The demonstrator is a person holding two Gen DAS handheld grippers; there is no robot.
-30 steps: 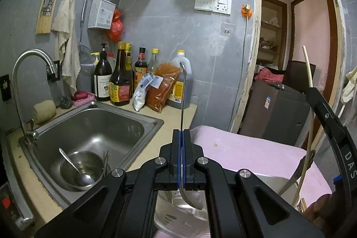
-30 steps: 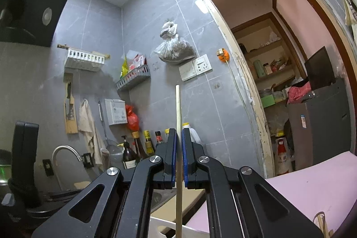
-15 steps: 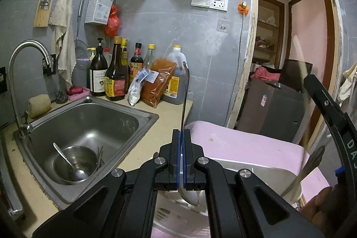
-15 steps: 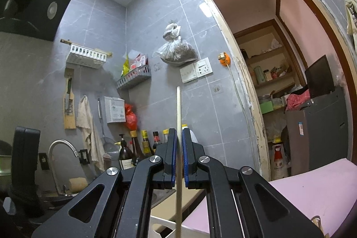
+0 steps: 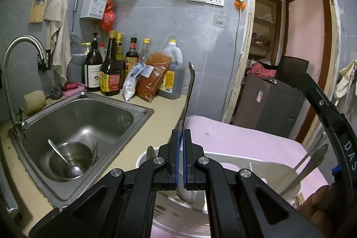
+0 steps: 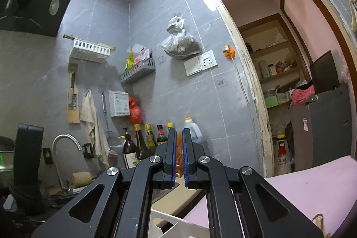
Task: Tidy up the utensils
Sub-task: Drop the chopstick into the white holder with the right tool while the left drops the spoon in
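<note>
A: Left wrist view first; what's the left gripper (image 5: 180, 137) doing?

B: Pressed together on a spoon (image 5: 187, 108); handle sticks up past the fingertips, bowl end hangs below them, over the white holder (image 5: 223, 160); the holder sits on the pink board (image 5: 245, 139) at the right end of the counter (image 5: 142, 126), beside the sink (image 5: 93, 113).

A: Anything in the holder yet?

B: Yes; a utensil (image 5: 312, 160) leans at its right rim with a pale stick next to it, and another metal tip (image 5: 150, 152) pokes up at its left rim; so some sorting looks done. The spoon is over the holder but not let go; can't tell if its bowl touches anything.

A: What's left?

B: The metal bowl (image 5: 69, 162) in the sink holds another spoon (image 5: 64, 162), and thin sticks (image 5: 94, 150) lean by it; my guess is those go next.

A: Right wrist view?

B: Right gripper (image 6: 179, 148) is slightly spread with nothing between the fingers; it's raised, facing the wall, bottles (image 6: 142, 144) and tap (image 6: 64, 142); a corner of the holder (image 6: 169, 224) shows at the bottom edge. Judged free for the next pick.
</note>
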